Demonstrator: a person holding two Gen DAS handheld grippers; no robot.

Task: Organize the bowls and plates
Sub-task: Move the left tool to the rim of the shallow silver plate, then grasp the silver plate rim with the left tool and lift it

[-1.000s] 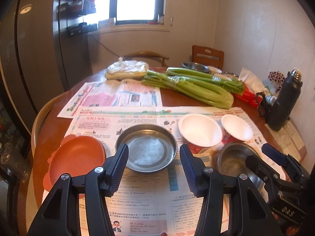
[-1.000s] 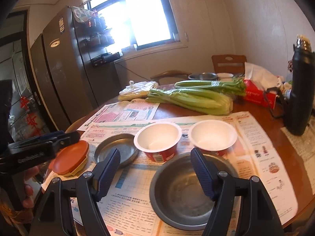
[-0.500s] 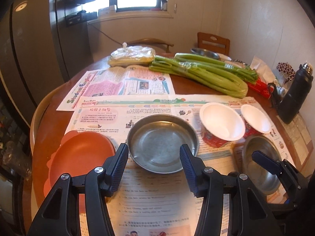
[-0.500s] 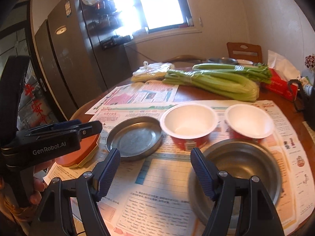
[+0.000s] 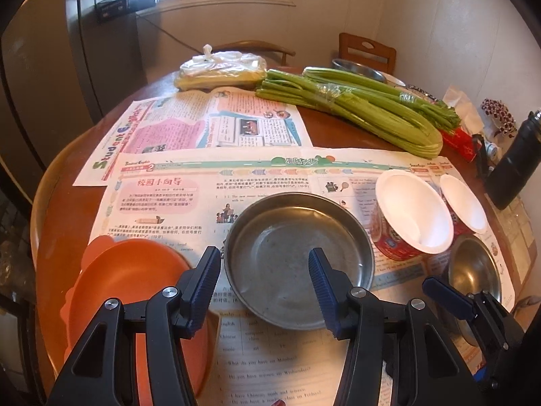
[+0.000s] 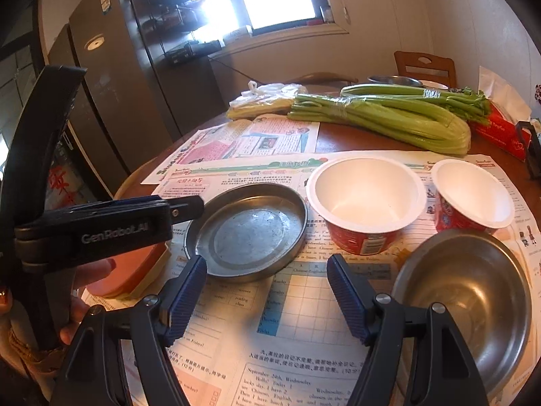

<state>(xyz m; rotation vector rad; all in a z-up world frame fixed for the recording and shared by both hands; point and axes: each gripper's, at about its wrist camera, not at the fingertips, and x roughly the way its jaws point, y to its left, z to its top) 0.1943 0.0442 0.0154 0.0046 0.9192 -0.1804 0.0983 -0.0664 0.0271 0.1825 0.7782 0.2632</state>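
Observation:
A flat steel plate lies on the newspaper; it also shows in the right wrist view. My left gripper is open, its jaws straddling the plate's near-left rim, one finger over the plate. Orange plates lie at the left. Two white paper bowls with red sides stand right of the plate. A deep steel bowl sits front right. My right gripper is open above the paper between the plate and the steel bowl.
Bundled celery and a plastic bag of food lie at the table's far side. A black flask and a red tissue pack stand at the right. Chairs and a fridge surround the table.
My left gripper has moved forward and down, closing in on the steel plate. My right gripper has shifted left, off the steel bowl, toward the plate.

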